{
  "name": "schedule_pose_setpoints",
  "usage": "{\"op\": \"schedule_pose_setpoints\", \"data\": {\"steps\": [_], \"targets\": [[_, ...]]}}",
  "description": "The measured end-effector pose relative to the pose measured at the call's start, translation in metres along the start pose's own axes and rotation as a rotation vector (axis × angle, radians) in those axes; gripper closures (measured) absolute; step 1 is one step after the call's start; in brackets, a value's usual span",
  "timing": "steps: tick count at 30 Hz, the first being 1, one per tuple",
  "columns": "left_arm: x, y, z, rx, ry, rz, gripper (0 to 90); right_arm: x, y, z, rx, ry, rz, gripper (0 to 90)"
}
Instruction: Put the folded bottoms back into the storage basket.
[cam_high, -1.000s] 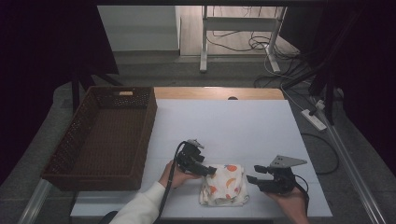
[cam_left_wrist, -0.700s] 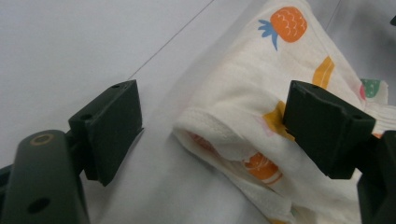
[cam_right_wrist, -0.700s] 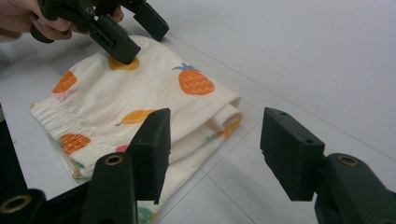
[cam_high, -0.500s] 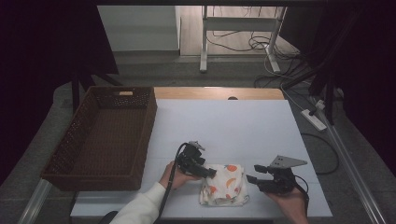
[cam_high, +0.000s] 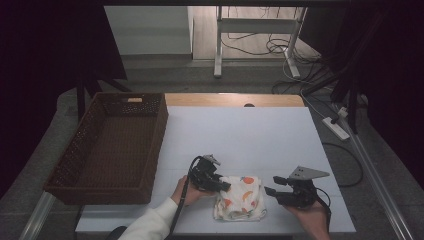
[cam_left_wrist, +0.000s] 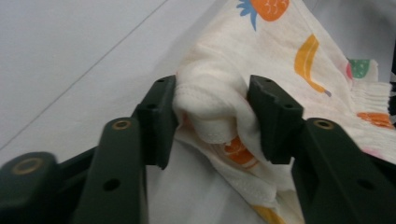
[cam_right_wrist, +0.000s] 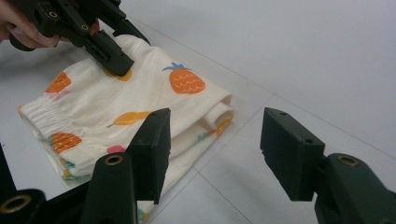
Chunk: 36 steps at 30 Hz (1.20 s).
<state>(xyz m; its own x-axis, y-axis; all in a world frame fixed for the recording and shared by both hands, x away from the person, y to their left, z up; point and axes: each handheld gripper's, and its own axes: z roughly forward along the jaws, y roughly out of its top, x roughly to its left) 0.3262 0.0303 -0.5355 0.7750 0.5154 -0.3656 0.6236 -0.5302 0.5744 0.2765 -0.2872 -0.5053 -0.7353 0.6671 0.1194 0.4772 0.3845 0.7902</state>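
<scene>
A folded white cloth (cam_high: 241, 198) printed with orange fruit lies near the table's front edge. In the left gripper view, my left gripper (cam_left_wrist: 212, 116) is shut on a bunched fold at the edge of the cloth (cam_left_wrist: 299, 60), a jaw pressing on each side. From above, the left gripper (cam_high: 225, 186) sits at the cloth's upper left corner. My right gripper (cam_high: 270, 190) stands open just right of the cloth, apart from it. In the right gripper view, my right gripper (cam_right_wrist: 215, 135) frames the cloth's (cam_right_wrist: 116, 107) near corner, and the left gripper (cam_right_wrist: 109, 51) rests on the far corner.
A dark wicker basket (cam_high: 152, 145) stands at the table's left side. The white table (cam_high: 250, 135) stretches away behind the cloth. Cables and a power strip (cam_high: 336, 128) lie on the floor to the right.
</scene>
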Motion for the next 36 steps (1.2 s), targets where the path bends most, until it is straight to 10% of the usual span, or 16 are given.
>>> {"op": "schedule_pose_setpoints", "data": {"steps": [11,36], "targets": [[-0.004,-0.001,-0.005,-0.047,-0.002,0.042,72.7,-0.001,0.0,-0.001,-0.002,-0.004,0.004,43.2],[-0.013,0.003,-0.045,-0.203,-0.006,0.126,75.7,-0.011,-0.005,-0.001,-0.018,-0.01,0.047,41.1]]}}
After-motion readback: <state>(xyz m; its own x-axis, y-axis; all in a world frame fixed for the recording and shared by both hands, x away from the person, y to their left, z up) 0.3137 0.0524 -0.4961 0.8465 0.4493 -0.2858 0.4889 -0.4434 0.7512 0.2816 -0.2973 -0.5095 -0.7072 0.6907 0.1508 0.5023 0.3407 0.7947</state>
